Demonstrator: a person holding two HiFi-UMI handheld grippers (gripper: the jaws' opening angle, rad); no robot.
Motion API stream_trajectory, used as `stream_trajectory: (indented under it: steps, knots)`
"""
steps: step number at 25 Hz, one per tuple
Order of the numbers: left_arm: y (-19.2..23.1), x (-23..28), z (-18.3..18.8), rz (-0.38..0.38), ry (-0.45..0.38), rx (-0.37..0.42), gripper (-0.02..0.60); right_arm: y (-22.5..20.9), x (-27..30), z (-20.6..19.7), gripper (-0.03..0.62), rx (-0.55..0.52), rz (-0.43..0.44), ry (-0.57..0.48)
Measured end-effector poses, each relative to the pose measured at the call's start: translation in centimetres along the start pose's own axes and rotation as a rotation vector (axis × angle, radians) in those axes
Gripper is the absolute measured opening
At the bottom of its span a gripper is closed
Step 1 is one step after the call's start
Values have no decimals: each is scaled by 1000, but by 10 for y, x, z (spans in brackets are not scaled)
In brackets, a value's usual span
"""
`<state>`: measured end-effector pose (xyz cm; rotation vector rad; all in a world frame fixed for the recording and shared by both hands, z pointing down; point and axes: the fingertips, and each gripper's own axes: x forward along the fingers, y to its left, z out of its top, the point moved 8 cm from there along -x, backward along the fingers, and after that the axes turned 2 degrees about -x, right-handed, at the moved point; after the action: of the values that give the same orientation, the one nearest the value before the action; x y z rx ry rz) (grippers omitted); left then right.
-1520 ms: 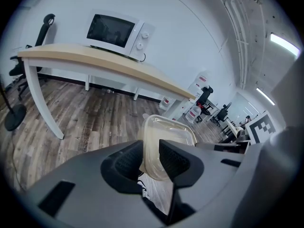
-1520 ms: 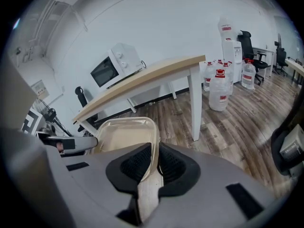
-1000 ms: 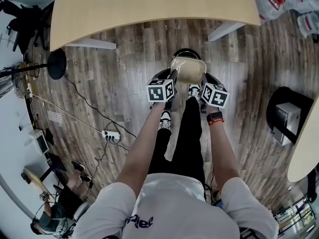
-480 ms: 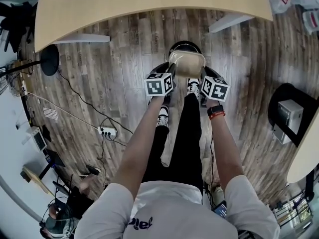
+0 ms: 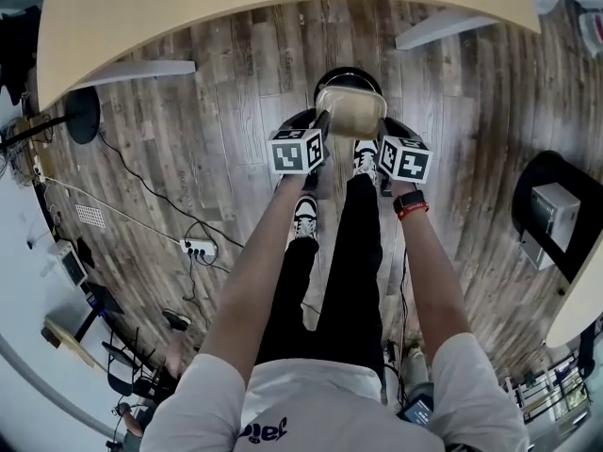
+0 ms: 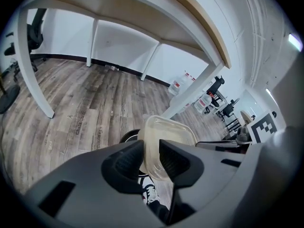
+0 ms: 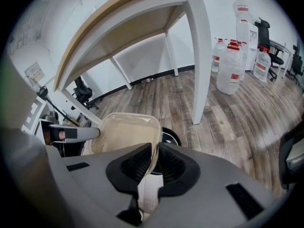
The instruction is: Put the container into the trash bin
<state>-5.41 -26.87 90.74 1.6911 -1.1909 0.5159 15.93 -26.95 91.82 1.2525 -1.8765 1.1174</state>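
Observation:
A clear, beige-tinted plastic container (image 5: 351,114) hangs between both grippers, right above the round black trash bin (image 5: 348,79) on the wood floor. My left gripper (image 5: 321,123) is shut on the container's left rim (image 6: 151,151). My right gripper (image 5: 381,130) is shut on its right rim (image 7: 153,156). In the left gripper view the bin's dark rim (image 6: 127,136) peeks out just below the container. The right gripper view shows the bin's opening (image 7: 169,137) directly behind the container (image 7: 126,132).
A curved light-wood table (image 5: 283,8) with white legs (image 7: 202,56) stands beyond the bin. The person's legs and shoes (image 5: 306,217) are just before it. A power strip and cables (image 5: 198,248) lie at the left. Water jugs (image 7: 232,68) stand at the right.
Both grippers have come down with the container, closer to the bin. The grip on both rims is unchanged.

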Motion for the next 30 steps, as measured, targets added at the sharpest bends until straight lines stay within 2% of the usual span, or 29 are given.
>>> stream_trajectory:
  steps: [12,17,26,30]
  knots:
    - [31,56,-19,-8,40,-32,109,-22,57,-19,45,-5,-2,39]
    - [44,71,-25,11,56,5,109,-29,80,-30,44,80,12,73]
    - [60,99,-40,24,120,20,112,-41,106,-45,44,35,31,91]
    - [65,107,-44,32,133,21,112,-45,117,-50,44,51,39,91]
